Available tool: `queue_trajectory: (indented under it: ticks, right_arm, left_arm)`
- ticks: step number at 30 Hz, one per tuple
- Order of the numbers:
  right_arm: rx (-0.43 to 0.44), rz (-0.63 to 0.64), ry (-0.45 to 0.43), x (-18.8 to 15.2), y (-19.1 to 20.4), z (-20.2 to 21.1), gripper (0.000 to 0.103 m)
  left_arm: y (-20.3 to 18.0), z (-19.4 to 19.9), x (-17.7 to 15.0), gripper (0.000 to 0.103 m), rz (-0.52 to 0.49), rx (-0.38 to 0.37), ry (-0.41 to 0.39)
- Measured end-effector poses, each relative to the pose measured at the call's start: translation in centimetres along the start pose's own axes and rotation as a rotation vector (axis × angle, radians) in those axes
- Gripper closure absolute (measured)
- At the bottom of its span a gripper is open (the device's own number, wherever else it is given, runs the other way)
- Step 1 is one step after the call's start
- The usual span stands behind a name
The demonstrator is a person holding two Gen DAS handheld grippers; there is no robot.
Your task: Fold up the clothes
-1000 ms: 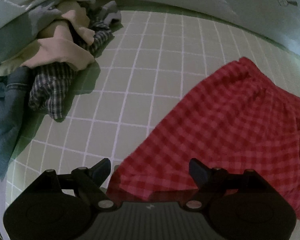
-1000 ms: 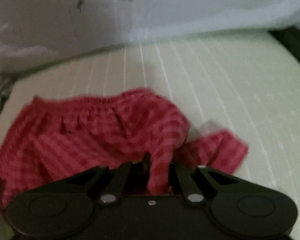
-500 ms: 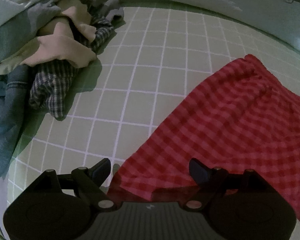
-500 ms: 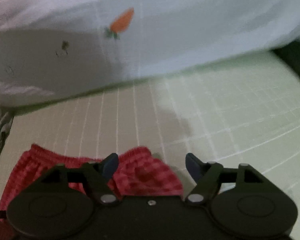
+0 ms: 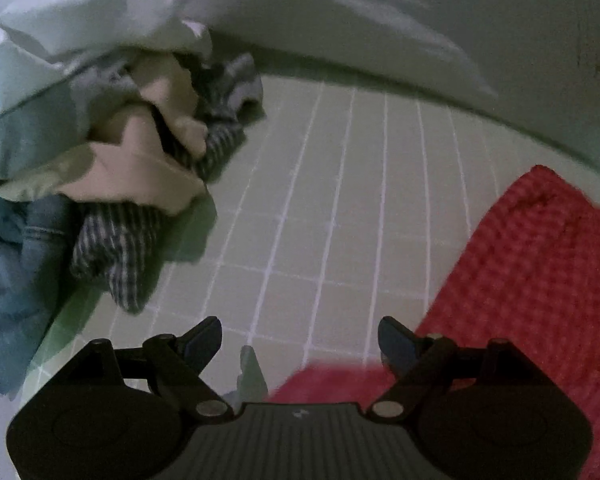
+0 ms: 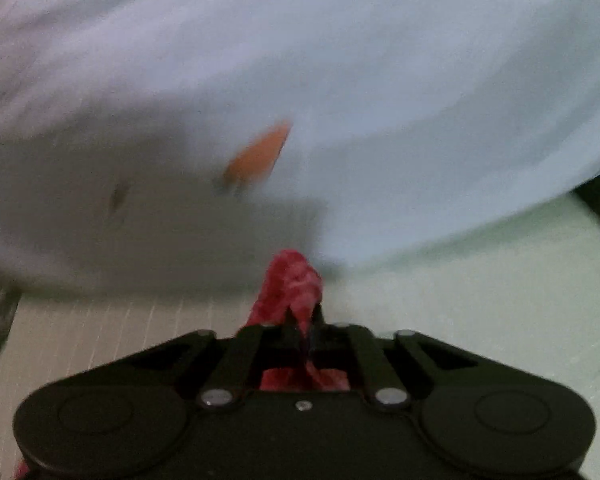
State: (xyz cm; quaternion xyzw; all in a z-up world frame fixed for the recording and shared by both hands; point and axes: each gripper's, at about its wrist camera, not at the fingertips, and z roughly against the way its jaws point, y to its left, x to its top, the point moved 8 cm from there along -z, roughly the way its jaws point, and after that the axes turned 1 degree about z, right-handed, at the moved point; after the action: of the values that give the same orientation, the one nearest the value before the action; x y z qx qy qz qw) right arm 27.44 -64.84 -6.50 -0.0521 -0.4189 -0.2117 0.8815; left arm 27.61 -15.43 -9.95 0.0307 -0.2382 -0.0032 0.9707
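Right hand-held gripper (image 6: 300,332) closing — red checked shorts (image 6: 294,280) pinched between.

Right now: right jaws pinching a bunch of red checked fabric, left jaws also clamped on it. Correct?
Half right. The left gripper is not clamped on anything: the left wrist view shows its jaws wide apart over the grid mat, with the red checked fabric beside them. The right gripper has the fabric between its closing jaws.

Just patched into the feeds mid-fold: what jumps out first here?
The red checked shorts sprawl across the gridded mat, a bunch of their cloth between the closing jaws of the right gripper. A jumbled laundry pile sits far left, and the left gripper hovers open.
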Motion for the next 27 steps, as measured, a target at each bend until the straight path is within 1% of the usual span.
queue_trajectory:
  ticks: [1,3,4,5,6,7,12,15,18,22,26,27]
  right_arm:
    - [-0.031,-0.004,-0.019,0.3,-0.4,0.1,0.048]
    - [-0.093,-0.011,-0.058,1.0,-1.1,0.4,0.042]
    - [-0.107,-0.018,-0.058,0.7,-1.6,0.8,0.039]
    - [-0.113,-0.036,-0.044,-0.1,-2.4,1.2,0.036]
    - [-0.124,-0.066,-0.03,-1.3,-3.5,1.9,0.032]
    - [-0.137,-0.099,-0.015,-2.5,-4.6,2.6,0.03]
    - [-0.227,-0.282,0.082,-9.2,-10.8,5.9,0.027]
    - [-0.254,-0.377,0.149,-13.0,-14.0,6.3,0.027]
    - [-0.241,-0.397,0.189,-14.8,-13.8,5.8,0.027]
    - [-0.223,-0.369,0.186,-16.2,-13.0,6.6,0.023]
    - [-0.178,-0.332,0.176,-15.7,-11.8,6.6,0.024]
    - [-0.167,-0.311,0.168,-15.6,-11.4,6.9,0.026]
  left_arm:
    - [0.1,0.2,0.2,0.017,0.007,-0.004,-0.009]
    - [0.3,0.2,0.0,0.017,0.01,-0.008,-0.009]
    - [0.4,0.3,-0.2,0.017,0.012,-0.009,-0.007]
    - [0.5,0.3,-0.5,0.017,0.015,-0.008,-0.001]
    - [0.6,0.1,-0.8,0.017,0.019,-0.009,0.008]
    - [0.7,-0.1,-1.1,0.017,0.025,-0.012,0.019]
    - [0.9,-0.6,-2.7,0.017,0.05,-0.033,0.065]
    - [0.4,-0.7,-3.2,0.017,0.045,-0.039,0.081]
    - [-0.2,-0.1,-3.3,0.017,0.034,-0.04,0.07]
    - [-1.0,1.0,-3.6,0.017,0.017,-0.046,0.046]
    - [-1.5,2.5,-4.3,0.017,0.012,-0.059,0.023]
    - [-1.6,2.9,-4.5,0.017,0.014,-0.06,0.018]
